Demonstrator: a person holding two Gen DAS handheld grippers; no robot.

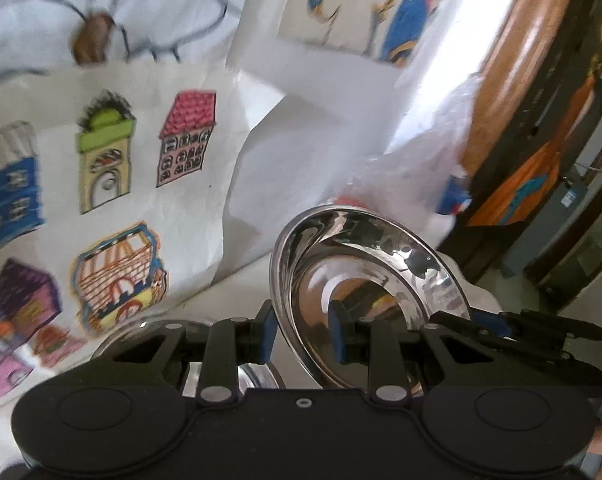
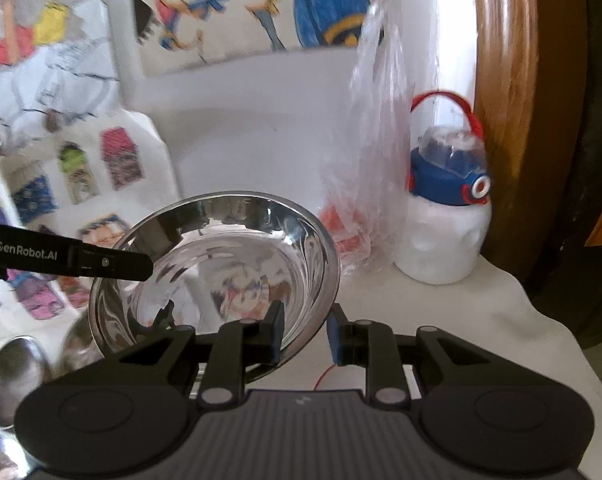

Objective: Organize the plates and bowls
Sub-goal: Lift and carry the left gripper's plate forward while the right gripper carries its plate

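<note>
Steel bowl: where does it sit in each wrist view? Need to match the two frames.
Left wrist: steel bowl low centre-right, tilted, its rim between the left gripper fingers.
Right wrist: same bowl centre, rim between the right gripper fingers; the left gripper's finger reaches its left rim.
Shared landmark: blue-lidded bottle, a blue sliver behind the plastic bag in the left view.

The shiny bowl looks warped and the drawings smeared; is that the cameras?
Left wrist view: fisheye bends the edges, the drawings are motion-blurred, and the steel bowl mirrors the room with glare. Right wrist view: the same bowl shows swirled reflections, the wall pictures are soft, and the bottle is fairly sharp.
</note>
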